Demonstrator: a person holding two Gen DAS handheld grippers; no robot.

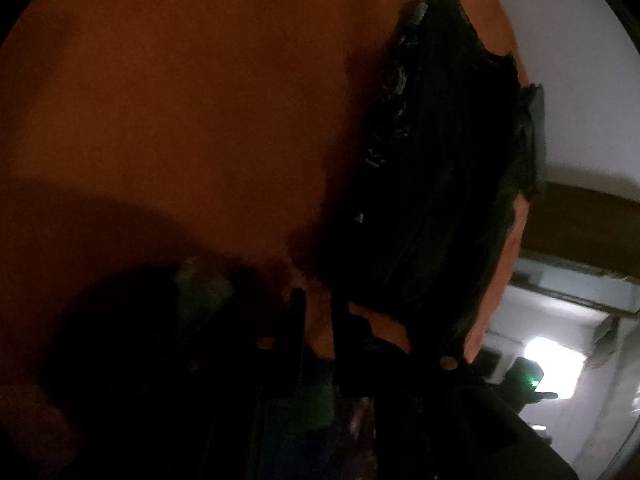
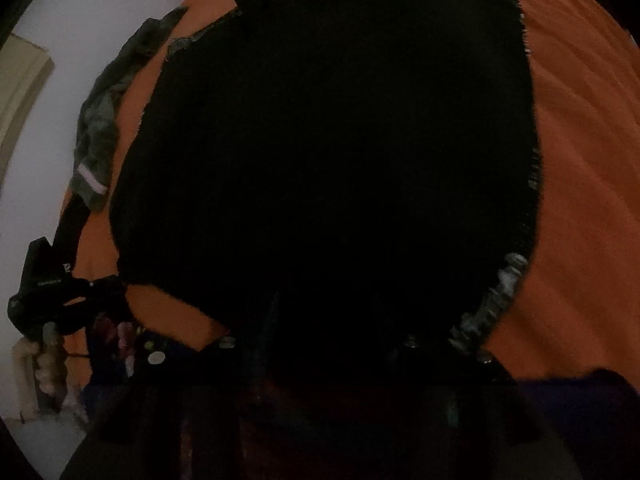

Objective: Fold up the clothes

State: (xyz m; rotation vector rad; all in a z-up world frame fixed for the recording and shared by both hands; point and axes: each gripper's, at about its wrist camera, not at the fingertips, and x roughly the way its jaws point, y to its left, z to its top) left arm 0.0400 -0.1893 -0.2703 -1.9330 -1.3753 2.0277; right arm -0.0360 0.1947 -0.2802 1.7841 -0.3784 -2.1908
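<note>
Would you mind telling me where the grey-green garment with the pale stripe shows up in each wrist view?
Left wrist view: a dark grey-green garment shows at the right, past the black cloth, at the bed's edge; no stripe is visible, so the match is likely, not certain.
Right wrist view: it lies at the far left, beside the black cloth.
Shared landmark: the orange bedcover.

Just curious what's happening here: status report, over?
Left gripper at black cloth corner, grip unclear. Right gripper over it, jaws lost in dark. Cloth spread on orange bed. Grey-green garment at bed's edge.
</note>
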